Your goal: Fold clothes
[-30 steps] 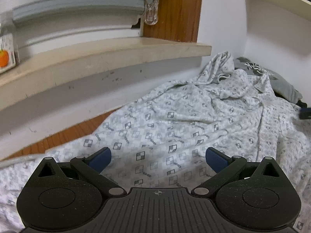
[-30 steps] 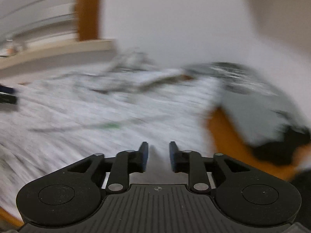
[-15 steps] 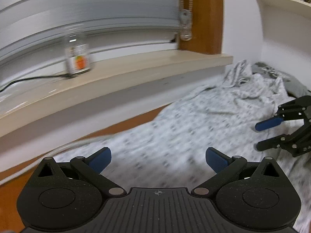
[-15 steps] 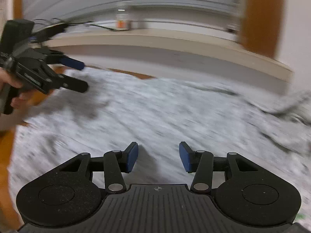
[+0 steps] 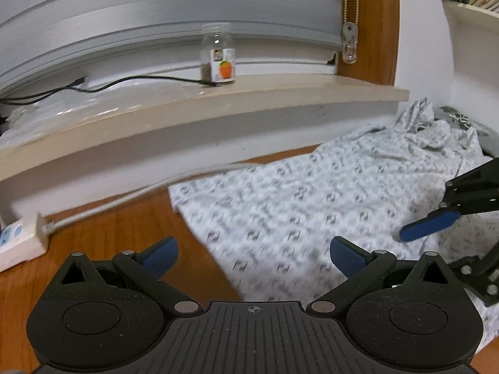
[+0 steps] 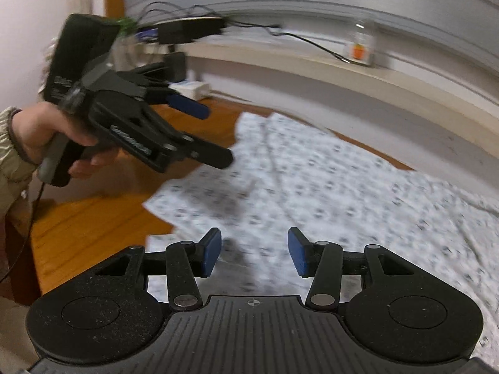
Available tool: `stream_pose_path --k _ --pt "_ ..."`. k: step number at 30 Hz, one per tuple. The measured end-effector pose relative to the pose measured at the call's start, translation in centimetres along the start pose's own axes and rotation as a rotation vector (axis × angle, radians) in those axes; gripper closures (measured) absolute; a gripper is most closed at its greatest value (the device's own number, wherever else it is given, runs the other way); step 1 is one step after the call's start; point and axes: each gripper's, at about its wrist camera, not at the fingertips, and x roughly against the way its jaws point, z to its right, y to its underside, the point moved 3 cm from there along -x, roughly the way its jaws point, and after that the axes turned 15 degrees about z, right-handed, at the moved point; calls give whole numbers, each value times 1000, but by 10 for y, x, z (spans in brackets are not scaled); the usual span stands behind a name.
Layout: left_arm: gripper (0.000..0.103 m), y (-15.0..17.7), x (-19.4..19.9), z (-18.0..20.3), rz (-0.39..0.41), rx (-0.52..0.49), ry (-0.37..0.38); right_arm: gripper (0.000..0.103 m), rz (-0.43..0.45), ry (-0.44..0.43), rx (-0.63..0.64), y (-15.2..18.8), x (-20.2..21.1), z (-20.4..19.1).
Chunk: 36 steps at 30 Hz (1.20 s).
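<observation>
Nearest, black left gripper [image 5: 254, 257], blue pads spread wide, empty; black right gripper [image 6: 254, 257], jaws parted, empty. Beneath both, white-grey patterned soft cotton garment [image 5: 312, 205] spread wrinkled on glossy orange-brown wooden floor [image 5: 118, 230]. Beyond, white power strip [image 5: 18, 243], beige stone windowsill [image 5: 218, 106], 1 clear glass jar [image 5: 220, 59].

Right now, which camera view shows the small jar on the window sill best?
The left wrist view: the jar stands near the middle, fairly sharp, its orange label readable as a picture. In the right wrist view the jar is small, blurred and far off at the upper right.
</observation>
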Motion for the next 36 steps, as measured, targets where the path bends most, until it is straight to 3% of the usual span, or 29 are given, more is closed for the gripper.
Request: stream_pose_path --k 8,13,14,15,17,19,25,29,32,36 --pt "0 16 7 -2 -15 40 -3 55 -30 -82 62 0 6 -35" --pt "0 20 14 -6 0 68 -7 58 -83 -86 146 10 3 -51" --pt "0 20 15 -6 0 69 -7 75 -84 -80 148 10 4 -50" --pt "0 20 16 -6 0 69 -8 85 -84 -67 155 8 6 -49" --pt "0 20 19 -7 5 65 -7 94 -44 -51 141 1 18 -40" --pt "0 19 24 -8 11 75 -3 96 11 -34 112 -8 32 -29" --pt "0 18 29 -1 15 78 40 97 146 103 -120 -33 61 49" --pt "0 18 23 17 13 68 76 94 35 308 -170 -11 42 99" --pt "0 19 17 34 11 63 112 85 -4 337 -172 6 44 106" --pt "0 21 7 61 8 32 150 77 36 357 -157 8 62 99"
